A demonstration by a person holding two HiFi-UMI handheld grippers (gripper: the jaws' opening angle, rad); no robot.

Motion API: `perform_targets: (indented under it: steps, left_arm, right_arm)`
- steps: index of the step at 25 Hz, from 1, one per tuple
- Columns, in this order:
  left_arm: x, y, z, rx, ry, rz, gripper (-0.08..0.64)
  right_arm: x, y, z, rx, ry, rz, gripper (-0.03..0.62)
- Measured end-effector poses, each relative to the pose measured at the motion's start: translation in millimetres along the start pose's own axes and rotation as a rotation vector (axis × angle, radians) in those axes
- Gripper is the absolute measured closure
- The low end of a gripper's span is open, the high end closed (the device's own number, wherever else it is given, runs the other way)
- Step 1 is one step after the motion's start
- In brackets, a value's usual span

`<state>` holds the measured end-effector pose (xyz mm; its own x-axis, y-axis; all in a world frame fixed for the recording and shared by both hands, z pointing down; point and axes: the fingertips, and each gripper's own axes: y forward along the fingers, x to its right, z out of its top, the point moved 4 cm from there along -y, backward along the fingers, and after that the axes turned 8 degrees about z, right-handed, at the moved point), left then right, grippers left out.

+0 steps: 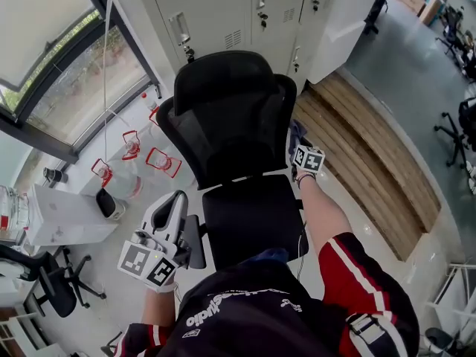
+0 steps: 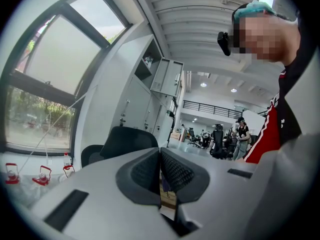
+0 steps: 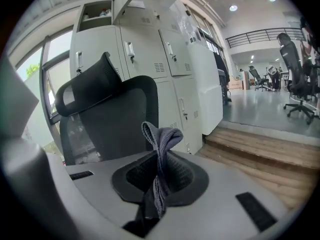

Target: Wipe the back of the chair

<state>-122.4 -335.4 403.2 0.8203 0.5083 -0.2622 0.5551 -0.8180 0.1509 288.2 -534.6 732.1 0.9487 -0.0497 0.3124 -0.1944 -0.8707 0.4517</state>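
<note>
The chair back (image 1: 230, 117) stands upright before the lockers (image 1: 223, 10), its seat (image 1: 249, 218) toward the person. The right hand-held gripper (image 3: 159, 176) is clenched on a grey cloth (image 3: 160, 144), held at the back's right edge; whether they touch is unclear. The left hand-held gripper (image 2: 161, 171) is closed and empty, beside the seat. Wiping seems about to start or just begun, with most of the back left.
</note>
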Motion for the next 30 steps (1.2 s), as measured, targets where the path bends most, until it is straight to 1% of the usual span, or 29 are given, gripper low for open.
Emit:
perform_targets:
  steps: [3, 5, 11, 16, 25, 30]
  left_arm:
    - [-3, -4, -5, -0.009, -0.001, 0.011, 0.535]
    - [-7, -7, -7, -0.012, -0.005, 0.021, 0.535]
    - [-21, -20, -16, -0.018, -0.026, 0.061, 0.535]
    - [-28, -33, -14, 0.000, -0.032, 0.084, 0.535]
    - [-40, -59, -12, 0.033, -0.046, 0.126, 0.535]
    - [-48, -74, -11, 0.050, -0.057, 0.153, 0.535]
  right_arm:
    - [0, 7, -14, -0.013, 0.012, 0.005, 0.538]
    - [-4, 11, -17, -0.020, 0.006, 0.013, 0.538]
    - [-28, 26, -24, -0.052, -0.049, 0.059, 0.538]
    - [-57, 36, -28, -0.072, -0.091, 0.105, 0.538]
    - [-126, 52, -44, -0.113, -0.173, 0.201, 0.538]
    - [-178, 64, -54, -0.131, -0.200, 0.270, 0.538]
